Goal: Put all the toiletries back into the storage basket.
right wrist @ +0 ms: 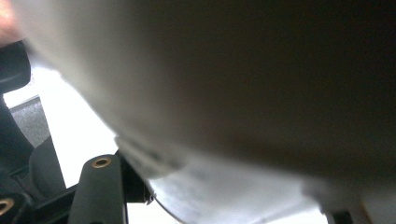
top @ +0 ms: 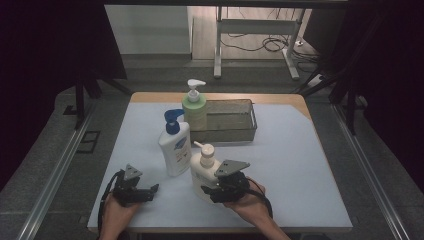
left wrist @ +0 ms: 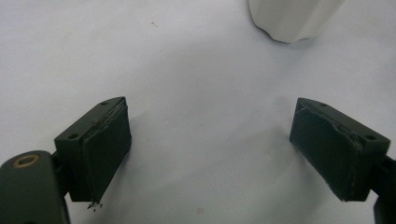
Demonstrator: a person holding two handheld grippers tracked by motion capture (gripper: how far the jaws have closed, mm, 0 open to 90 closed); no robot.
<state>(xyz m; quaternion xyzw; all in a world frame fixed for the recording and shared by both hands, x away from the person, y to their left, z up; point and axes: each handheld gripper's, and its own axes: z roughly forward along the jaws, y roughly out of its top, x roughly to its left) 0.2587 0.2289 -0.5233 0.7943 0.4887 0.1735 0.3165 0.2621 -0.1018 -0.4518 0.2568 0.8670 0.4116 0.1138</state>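
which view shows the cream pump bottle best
The high view: the cream pump bottle stands whole on the table, pump to base, with the right gripper at its lower body. The right gripper view has its wall as a close blur. The left gripper view shows a white bottle base, which bottle's is unclear.

Three pump bottles are seen standing upright on the white table top (top: pixel 280 165). A cream bottle with a beige pump (top: pixel 204 167) is placed nearest the front edge, enclosed by the right gripper (top: pixel 212 192). A white bottle with a blue pump (top: pixel 175 145) is set just behind and to its left. A green bottle with a white pump (top: pixel 194 107) is positioned beside the metal mesh basket (top: pixel 232 122), touching its left end.
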